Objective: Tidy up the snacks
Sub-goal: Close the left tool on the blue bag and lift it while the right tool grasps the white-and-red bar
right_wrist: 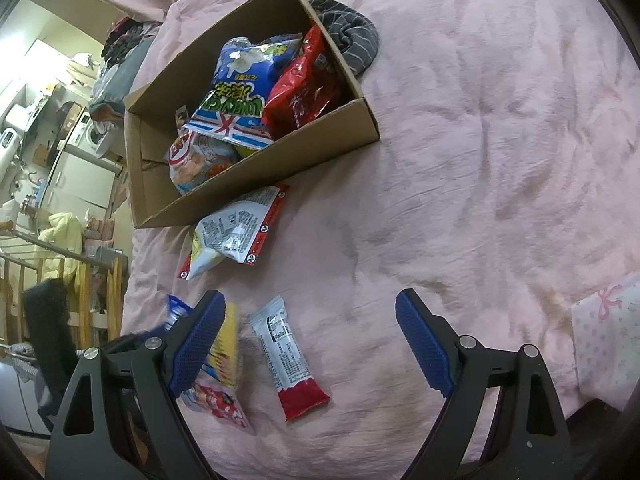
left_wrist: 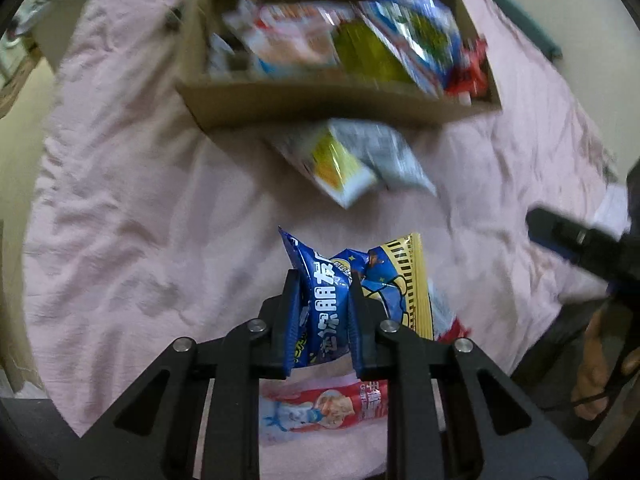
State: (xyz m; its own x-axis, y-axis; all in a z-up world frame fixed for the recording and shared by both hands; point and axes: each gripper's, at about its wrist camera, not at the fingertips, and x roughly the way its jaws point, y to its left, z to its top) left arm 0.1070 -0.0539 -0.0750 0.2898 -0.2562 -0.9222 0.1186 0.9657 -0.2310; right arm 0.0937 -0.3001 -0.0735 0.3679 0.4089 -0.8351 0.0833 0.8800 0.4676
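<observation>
My left gripper (left_wrist: 324,278) is shut on a blue snack packet (left_wrist: 320,312) with a yellow striped edge, and the packet crumples between the pads. Under it lies a red and white packet (left_wrist: 324,408) on the pink bedspread. The cardboard box (left_wrist: 320,100) ahead holds several snack bags, and a white and yellow packet (left_wrist: 352,160) lies just in front of it. My right gripper (right_wrist: 310,296) stands open over the bedspread with nothing between its fingers. A white bar with a red end (right_wrist: 288,360) lies just below it. The box (right_wrist: 256,168) is up left in this view.
A finger (left_wrist: 568,236) of the right gripper shows at the right edge, above a hand. A grey striped cloth (right_wrist: 352,40) lies behind the box. A white bag with pink bows (right_wrist: 608,340) sits at the right. The bed's edge runs down the left, with room furniture beyond.
</observation>
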